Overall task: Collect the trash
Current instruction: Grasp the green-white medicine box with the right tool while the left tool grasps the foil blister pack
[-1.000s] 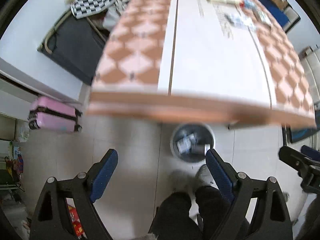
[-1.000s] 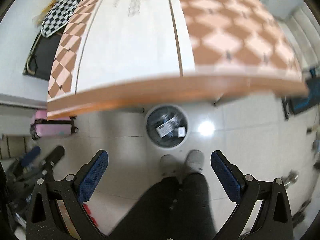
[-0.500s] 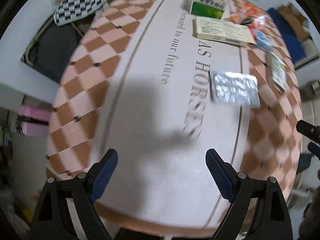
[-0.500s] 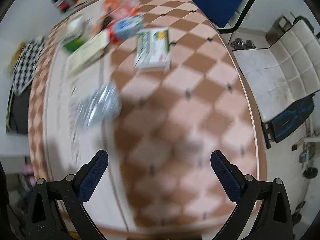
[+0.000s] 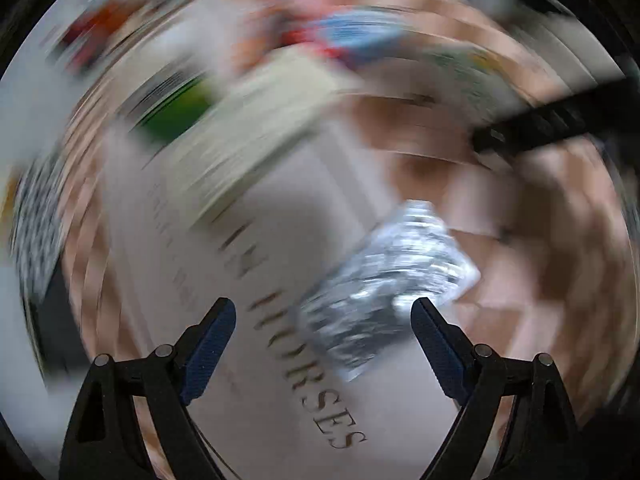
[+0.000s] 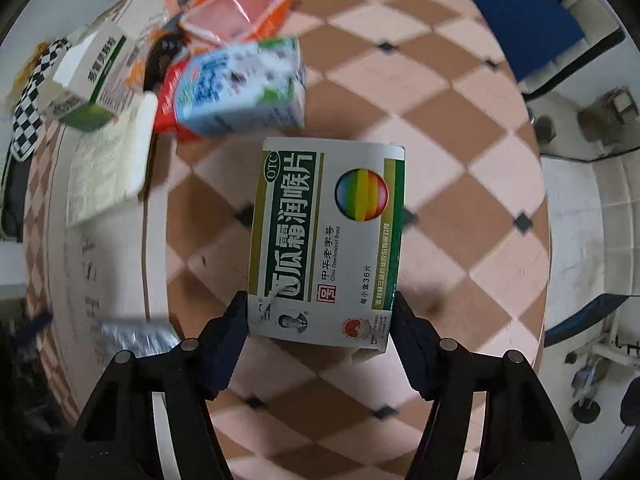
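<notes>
Left wrist view: everything here is smeared by motion. My left claw stands wide, its blue pads at the lower left and lower right of the frame with nothing clamped between them. A silver foil blister pack lies on the tabletop, reaching from the centre right down toward the right pad; I cannot tell whether that pad touches it. Printed lettering runs down the pale strip of the tabletop between the pads. In the upper half I make out only blurred boxes: a pale one and a green one.

Right wrist view: this one is sharp. My right claw has just been closing, and its pads now sit against the two long sides of the green-and-white medicine box at its near end. The box lies flat on the checkered tabletop, in the centre of the frame. Just above it, upper left, a blue-and-white carton lies tilted over a red packet, with an orange plastic bag beyond. The foil blister pack shows at lower left.
</notes>
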{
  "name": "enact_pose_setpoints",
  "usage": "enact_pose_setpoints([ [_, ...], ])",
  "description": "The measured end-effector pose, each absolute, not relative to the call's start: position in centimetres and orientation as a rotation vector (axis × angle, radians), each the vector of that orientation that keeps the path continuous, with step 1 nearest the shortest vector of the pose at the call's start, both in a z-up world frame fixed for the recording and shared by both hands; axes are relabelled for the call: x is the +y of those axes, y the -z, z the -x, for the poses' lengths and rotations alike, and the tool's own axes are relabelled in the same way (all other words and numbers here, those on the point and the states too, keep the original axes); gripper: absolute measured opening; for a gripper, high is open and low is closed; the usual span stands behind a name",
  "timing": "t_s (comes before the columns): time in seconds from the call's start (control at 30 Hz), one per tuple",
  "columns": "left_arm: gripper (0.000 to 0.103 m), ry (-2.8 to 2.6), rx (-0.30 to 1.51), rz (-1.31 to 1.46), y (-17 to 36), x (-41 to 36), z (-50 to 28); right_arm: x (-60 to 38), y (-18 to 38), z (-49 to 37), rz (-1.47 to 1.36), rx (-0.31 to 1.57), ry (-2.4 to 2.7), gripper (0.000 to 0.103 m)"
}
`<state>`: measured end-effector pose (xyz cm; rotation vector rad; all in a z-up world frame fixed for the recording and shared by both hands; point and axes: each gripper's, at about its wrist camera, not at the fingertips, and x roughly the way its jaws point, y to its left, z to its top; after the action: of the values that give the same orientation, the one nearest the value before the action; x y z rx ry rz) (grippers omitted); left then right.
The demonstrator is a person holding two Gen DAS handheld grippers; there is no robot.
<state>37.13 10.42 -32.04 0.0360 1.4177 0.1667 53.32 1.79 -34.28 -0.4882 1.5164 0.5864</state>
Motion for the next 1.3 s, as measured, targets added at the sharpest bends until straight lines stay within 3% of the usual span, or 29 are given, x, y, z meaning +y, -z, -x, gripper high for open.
enact_pose_setpoints([
  [0.17,0.089,0.065,1.518,-0.222,34.3,7.9,-39.1,-2.5,33.9,-54.5,0.467,1.579,-0.587,0.069],
  [0.43,0.088,0.186,1.593,-0.185,36.5,7.1,-40.3,-4.7,33.9,-56.7,0.400,1.616,-0.538,0.069],
  [0.5,0.082,0.181,1.593,-0.179,36.4,7.6,-40.7,-4.9,33.9,-56.4,0.395,1.615,-0.536,0.069],
  [0.57,0.069,0.145,1.593,-0.134,36.1,8.7,-41.5,-4.5,33.9,-56.2,0.398,1.611,-0.541,0.069],
  [0.63,0.065,0.104,1.593,-0.060,36.0,9.9,-41.6,-4.3,33.9,-55.8,0.400,1.609,-0.544,0.069],
  [0.83,0.064,-0.083,1.601,0.157,36.4,10.2,-39.7,-4.5,33.9,-55.8,0.388,1.610,-0.554,0.069],
  [1.0,0.064,-0.448,1.548,0.758,37.1,13.2,-35.3,-4.3,34.0,-55.3,0.416,1.598,-0.540,0.069],
  [1.07,0.065,-0.509,1.506,0.880,37.2,13.6,-33.9,-3.9,34.3,-54.9,0.461,1.593,-0.530,0.070],
  [1.3,0.066,-0.510,1.569,0.635,37.5,9.8,-34.8,-2.3,34.6,-54.7,0.514,1.550,-0.477,0.081],
])
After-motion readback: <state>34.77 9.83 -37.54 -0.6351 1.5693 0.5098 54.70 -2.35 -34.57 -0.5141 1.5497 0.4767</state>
